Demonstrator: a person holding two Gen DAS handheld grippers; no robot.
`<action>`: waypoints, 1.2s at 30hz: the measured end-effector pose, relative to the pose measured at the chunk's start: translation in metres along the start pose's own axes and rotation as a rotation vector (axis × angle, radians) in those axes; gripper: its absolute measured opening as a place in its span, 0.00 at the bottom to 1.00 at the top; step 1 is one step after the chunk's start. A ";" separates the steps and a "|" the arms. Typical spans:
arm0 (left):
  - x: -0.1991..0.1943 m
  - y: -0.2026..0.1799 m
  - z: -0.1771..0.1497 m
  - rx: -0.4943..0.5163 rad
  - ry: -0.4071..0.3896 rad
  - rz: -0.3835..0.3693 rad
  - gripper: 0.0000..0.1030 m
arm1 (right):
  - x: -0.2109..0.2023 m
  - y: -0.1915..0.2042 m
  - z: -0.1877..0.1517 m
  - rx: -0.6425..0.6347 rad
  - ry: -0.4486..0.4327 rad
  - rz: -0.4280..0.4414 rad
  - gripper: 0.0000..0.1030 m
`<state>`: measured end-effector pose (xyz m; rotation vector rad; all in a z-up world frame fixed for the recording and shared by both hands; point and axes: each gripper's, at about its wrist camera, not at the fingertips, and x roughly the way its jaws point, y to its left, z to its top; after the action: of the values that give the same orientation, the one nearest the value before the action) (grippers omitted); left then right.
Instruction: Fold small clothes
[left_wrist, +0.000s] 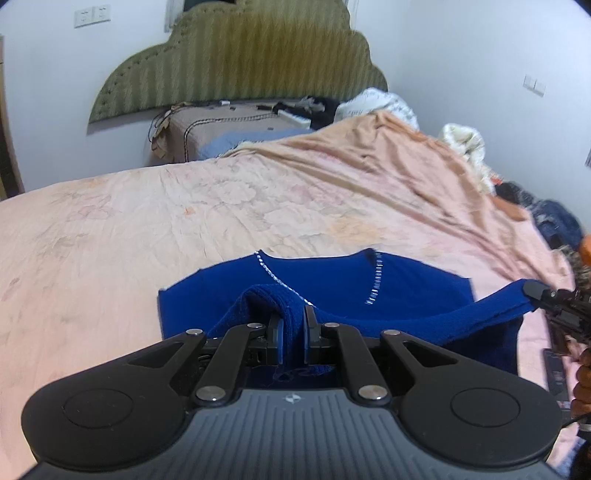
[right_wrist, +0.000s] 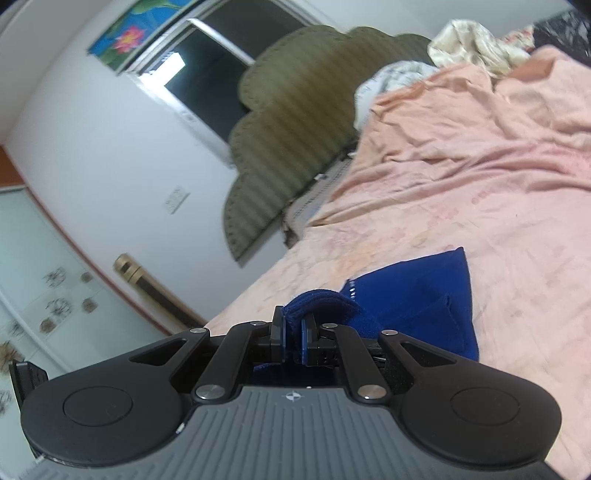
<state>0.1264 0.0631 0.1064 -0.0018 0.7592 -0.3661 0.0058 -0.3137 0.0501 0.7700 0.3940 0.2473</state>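
Bedroom, pink bedsheet (left_wrist: 147, 221) | left gripper (left_wrist: 293, 332) and right gripper (right_wrist: 293, 334) both clamped on blue top (left_wrist: 406, 291) hem | keep hem taut, level; lay over neckline squarely.

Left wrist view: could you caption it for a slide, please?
Both grippers pinch a blue top over the bed.

The blue garment (left_wrist: 406, 295) runs between the left gripper (left_wrist: 293, 332) fingers, its near hem hidden under the gripper body. Right of those fingers, the right gripper (left_wrist: 554, 299) is cut by the frame edge. Clutter (left_wrist: 306, 105) far beyond the fingertips is too blurred to name.
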 end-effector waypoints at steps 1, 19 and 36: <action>0.012 0.002 0.004 0.001 0.009 0.017 0.09 | 0.010 -0.004 0.002 0.010 0.001 -0.012 0.10; 0.137 0.044 0.031 -0.087 0.042 0.228 0.61 | 0.168 -0.071 0.028 0.060 0.037 -0.306 0.38; 0.150 0.034 0.007 0.186 0.020 0.367 0.63 | 0.194 -0.054 0.026 -0.198 0.100 -0.451 0.56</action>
<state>0.2419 0.0449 0.0059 0.3129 0.7255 -0.0854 0.1951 -0.2988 -0.0211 0.4591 0.6154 -0.0986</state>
